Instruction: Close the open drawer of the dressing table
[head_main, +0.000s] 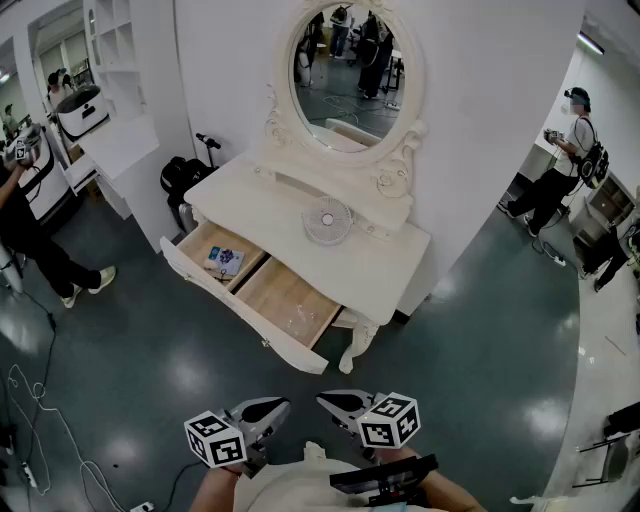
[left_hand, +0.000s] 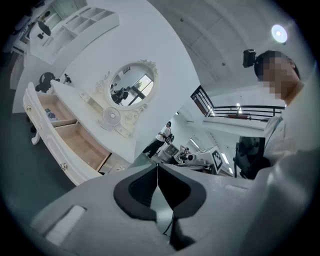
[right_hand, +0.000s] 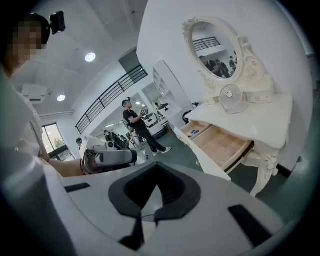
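- Nothing is done yet: the drawer (head_main: 288, 302) stands pulled well out of the dressing table (head_main: 375, 255), across the floor, far from both tools.
- The left gripper (head_main: 268, 408) and right gripper (head_main: 338, 402) hang near the person, jaws pressed together on nothing.
- The drawer has a white front and 2 pale wooden compartments. The left one holds a small blue packet (head_main: 225, 261).
- Left to do: approach and push the front in.

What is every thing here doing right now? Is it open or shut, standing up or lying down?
Drawer: open, pulled well out of the dressing table.
Small packet: lying in the drawer's left compartment.
Fan: standing upright on the dressing table; cannot tell if it spins.
Mirror: upright at the back.
Left tool: shut, empty.
Right tool: shut, empty.
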